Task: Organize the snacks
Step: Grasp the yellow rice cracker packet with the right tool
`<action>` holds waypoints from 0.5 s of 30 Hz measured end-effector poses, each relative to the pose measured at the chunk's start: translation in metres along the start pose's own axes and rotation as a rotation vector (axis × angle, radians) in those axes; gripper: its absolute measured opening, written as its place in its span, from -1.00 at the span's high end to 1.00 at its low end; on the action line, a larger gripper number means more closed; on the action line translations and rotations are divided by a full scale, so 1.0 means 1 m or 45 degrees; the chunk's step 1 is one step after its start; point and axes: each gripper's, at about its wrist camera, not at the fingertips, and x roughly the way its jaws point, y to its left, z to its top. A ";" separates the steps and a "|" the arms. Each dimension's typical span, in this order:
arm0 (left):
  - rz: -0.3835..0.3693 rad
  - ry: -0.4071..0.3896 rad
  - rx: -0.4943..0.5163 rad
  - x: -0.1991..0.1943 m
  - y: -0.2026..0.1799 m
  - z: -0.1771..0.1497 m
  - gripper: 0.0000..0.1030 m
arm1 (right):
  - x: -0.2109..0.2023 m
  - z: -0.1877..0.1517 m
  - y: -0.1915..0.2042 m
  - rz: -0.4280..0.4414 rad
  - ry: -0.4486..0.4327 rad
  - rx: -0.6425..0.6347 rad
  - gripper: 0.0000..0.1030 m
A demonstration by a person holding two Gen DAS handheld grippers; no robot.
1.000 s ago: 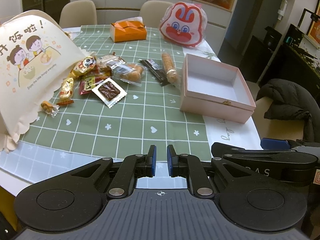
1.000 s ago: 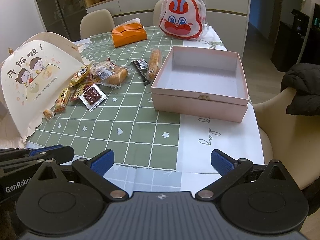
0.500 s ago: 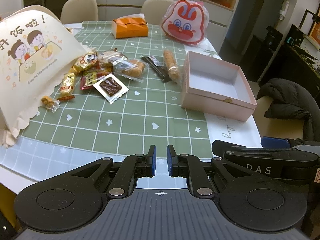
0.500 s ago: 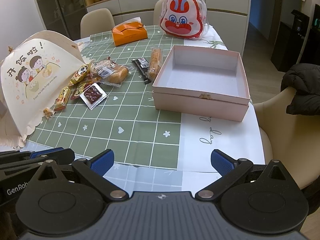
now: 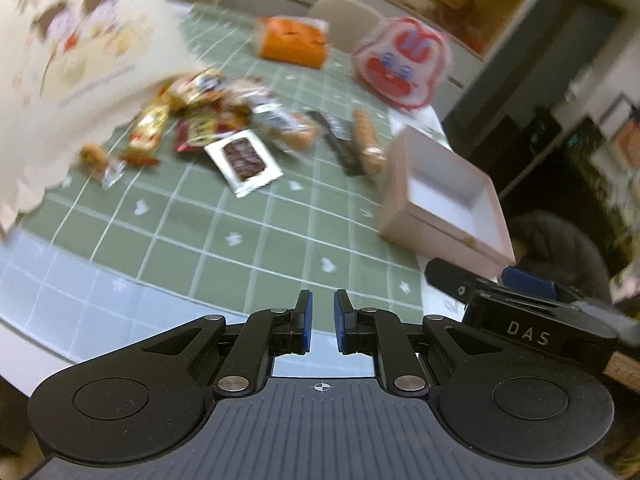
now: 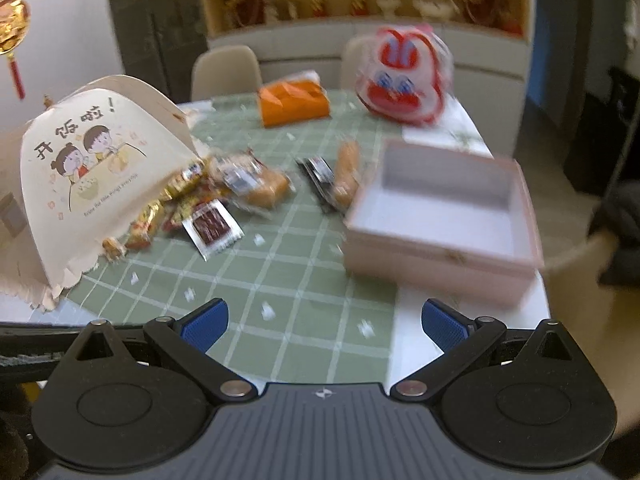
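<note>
Several wrapped snacks (image 5: 208, 120) lie in a loose pile on the green checked tablecloth, also in the right wrist view (image 6: 224, 196). A white packet with a dark square (image 5: 244, 160) lies at the pile's near edge. An empty pink box (image 5: 444, 200) stands open to the right, also in the right wrist view (image 6: 444, 220). My left gripper (image 5: 321, 320) is shut and empty above the table's near edge. My right gripper (image 6: 322, 324) is open and empty, near the front edge. Both views are blurred.
A cream printed food cover (image 6: 100, 168) stands at the left by the snacks. An orange tissue box (image 6: 294, 102) and a red rabbit bag (image 6: 404, 80) sit at the far end. Chairs stand beyond the table. A dark coat (image 5: 560, 252) lies on the right.
Both grippers have moved forward over the table, and the left view has tilted and swung toward the snack pile. Both jaws stand as before.
</note>
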 end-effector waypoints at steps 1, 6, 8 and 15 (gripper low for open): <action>0.027 0.012 -0.041 0.003 0.013 0.005 0.73 | 0.008 0.003 0.007 -0.018 -0.011 -0.015 -1.00; 0.316 -0.021 -0.187 0.017 0.086 0.049 0.73 | 0.052 0.015 0.053 -0.045 0.018 -0.153 -0.99; 0.403 -0.044 -0.244 0.027 0.117 0.070 0.73 | 0.061 0.022 0.071 0.019 0.016 -0.217 -0.99; 0.384 -0.069 -0.406 0.033 0.199 0.106 0.72 | 0.143 0.068 0.148 0.258 0.136 -0.319 -0.83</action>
